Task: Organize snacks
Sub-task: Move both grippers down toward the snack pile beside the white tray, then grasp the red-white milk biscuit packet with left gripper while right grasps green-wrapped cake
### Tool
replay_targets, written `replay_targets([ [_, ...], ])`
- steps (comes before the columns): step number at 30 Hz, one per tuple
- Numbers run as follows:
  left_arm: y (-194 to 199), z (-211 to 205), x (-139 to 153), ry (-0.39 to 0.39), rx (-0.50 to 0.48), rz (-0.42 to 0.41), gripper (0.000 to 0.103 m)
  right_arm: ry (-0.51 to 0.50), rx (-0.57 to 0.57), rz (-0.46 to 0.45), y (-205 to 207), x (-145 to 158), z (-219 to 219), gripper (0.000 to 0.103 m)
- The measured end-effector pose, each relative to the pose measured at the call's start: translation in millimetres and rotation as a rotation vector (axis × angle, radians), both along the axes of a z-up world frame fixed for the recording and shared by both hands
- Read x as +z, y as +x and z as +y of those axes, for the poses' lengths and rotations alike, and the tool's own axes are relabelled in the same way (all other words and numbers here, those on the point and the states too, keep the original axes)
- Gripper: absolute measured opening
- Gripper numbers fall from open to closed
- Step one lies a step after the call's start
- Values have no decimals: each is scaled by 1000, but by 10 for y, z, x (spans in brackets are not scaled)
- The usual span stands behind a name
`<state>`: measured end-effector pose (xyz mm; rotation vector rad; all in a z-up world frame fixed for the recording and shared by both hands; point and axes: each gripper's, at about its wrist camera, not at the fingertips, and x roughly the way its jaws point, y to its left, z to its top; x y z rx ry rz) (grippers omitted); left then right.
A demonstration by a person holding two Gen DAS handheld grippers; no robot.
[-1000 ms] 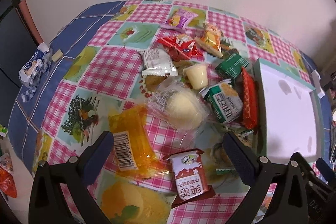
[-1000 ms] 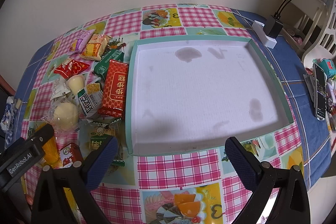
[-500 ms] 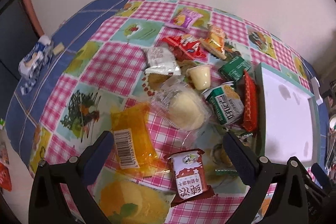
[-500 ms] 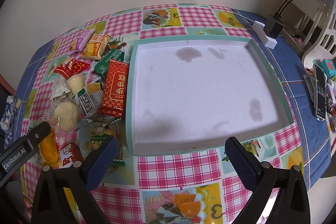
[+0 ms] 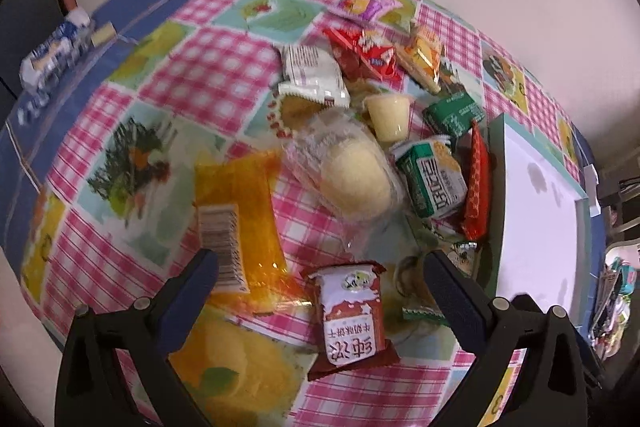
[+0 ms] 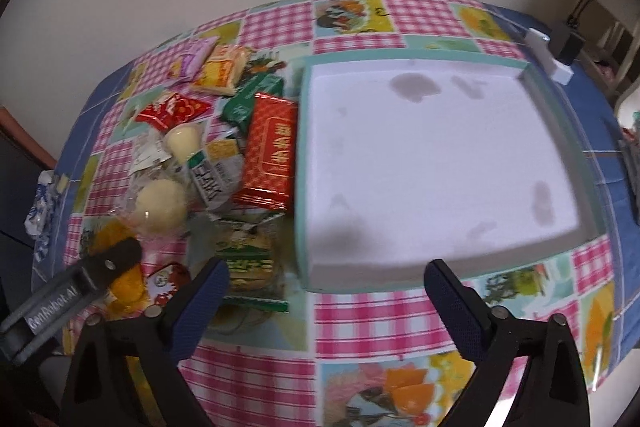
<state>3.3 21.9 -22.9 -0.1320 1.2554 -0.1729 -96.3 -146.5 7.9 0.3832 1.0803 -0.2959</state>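
A heap of snack packets lies on the checked tablecloth, left of a white tray with a teal rim (image 6: 301, 163) (image 5: 496, 187). My left gripper (image 5: 322, 267) hovers over the heap's near end, jaws closing. A red and white biscuit packet (image 5: 350, 323) lies under and between its fingers, untouched by the pads. An orange jelly bag (image 5: 240, 203) lies by its left finger, with a wrapped round bun (image 5: 356, 183) beyond. My right gripper (image 6: 326, 273) hangs over the tray's near left corner, jaws closing on nothing. A green biscuit packet (image 6: 244, 255) lies by its left finger.
A red flat packet (image 6: 272, 155) leans against the tray's left rim. A blue and white wrapper (image 5: 52, 55) lies at the table's far left edge. A white plug adapter (image 6: 554, 63) sits behind the tray. The left gripper's body (image 6: 80, 287) shows at the right wrist view's lower left.
The left gripper has dropped closer to the snacks and rolled, so the table looks tilted. Both pairs of fingers have drawn slightly inward. The right view has edged nearer the pile.
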Motion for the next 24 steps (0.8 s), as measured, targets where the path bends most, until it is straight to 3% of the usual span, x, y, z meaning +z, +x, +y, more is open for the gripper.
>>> replay_targets([
  [8, -10, -16, -58, -4, 6, 19, 91, 50, 22, -22, 189, -38, 45, 71],
  [14, -72, 75, 89, -38, 12, -29, 87, 69, 42, -50, 266, 2, 76, 66],
  [19, -110, 15, -1, -92, -14, 40, 81, 112, 9, -59, 295, -15, -22, 65],
  [22, -136, -68, -59, -59, -39, 57, 81, 129, 14, -61, 314, -13, -22, 63],
  [24, -135, -117, -123, -47, -48, 84, 74, 126, 36, -57, 341, -13, 29, 62],
])
